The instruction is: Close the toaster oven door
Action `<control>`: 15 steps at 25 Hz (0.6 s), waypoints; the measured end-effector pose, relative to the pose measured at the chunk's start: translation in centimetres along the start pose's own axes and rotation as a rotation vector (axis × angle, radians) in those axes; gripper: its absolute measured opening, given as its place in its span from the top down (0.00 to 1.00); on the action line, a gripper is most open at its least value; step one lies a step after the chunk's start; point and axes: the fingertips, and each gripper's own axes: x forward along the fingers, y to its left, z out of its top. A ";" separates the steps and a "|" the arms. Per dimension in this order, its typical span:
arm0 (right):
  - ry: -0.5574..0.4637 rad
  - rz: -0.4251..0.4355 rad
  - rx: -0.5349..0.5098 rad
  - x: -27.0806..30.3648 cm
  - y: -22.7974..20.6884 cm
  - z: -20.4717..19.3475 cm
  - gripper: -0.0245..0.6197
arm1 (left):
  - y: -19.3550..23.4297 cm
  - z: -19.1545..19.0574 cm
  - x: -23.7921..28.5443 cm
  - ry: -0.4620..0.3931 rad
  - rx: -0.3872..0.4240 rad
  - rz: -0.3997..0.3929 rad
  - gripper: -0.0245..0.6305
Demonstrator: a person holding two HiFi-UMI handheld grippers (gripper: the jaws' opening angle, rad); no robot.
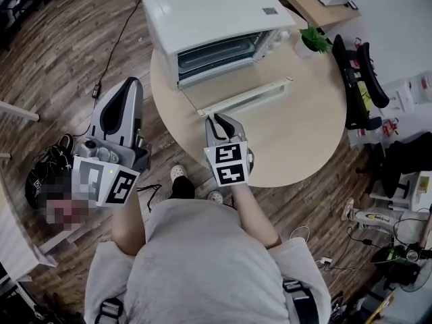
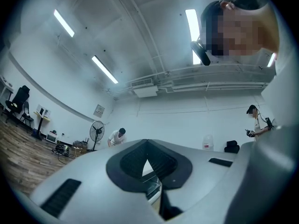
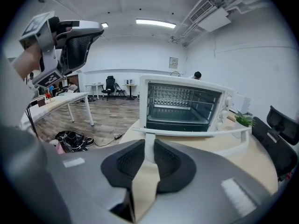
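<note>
the toaster oven [image 1: 216, 19] sits at the far side of the table [image 1: 304, 133], its door [image 1: 233, 86] lying flat open. the right claw [image 3: 148, 146] is narrow and seems to pinch the handle [image 3: 187, 133] at its left post. the left claw [image 2: 147, 143] is closed and empty, off to the left. lifting from that end, the pads could slip and the door drop back.
</note>
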 end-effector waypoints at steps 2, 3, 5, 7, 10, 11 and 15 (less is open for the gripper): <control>-0.009 0.001 -0.010 0.1 0.0 0.8 0.85 | 0.2 0.1 -0.3 -0.003 0.000 0.007 0.95; -0.014 0.003 -0.013 0.1 0.0 1.2 0.85 | 0.3 0.2 -0.4 -0.005 0.000 0.011 0.95; -0.022 0.006 -0.021 0.2 -0.1 2.1 0.85 | 0.5 0.4 -0.6 -0.009 0.001 0.019 0.95; -0.029 0.010 -0.029 0.4 -0.1 3.0 0.85 | 0.7 0.6 -0.8 -0.013 0.002 0.027 0.95; -0.045 0.014 -0.044 0.7 -0.1 4.3 0.85 | 1.0 0.8 -1.1 -0.018 0.003 0.035 0.95; -0.051 0.014 -0.052 0.8 -0.1 4.7 0.85 | 1.1 0.9 -1.1 -0.020 0.003 0.037 0.95; -0.073 0.017 -0.078 1.3 -0.1 6.4 0.85 | 1.5 1.1 -1.5 -0.027 0.005 0.050 0.95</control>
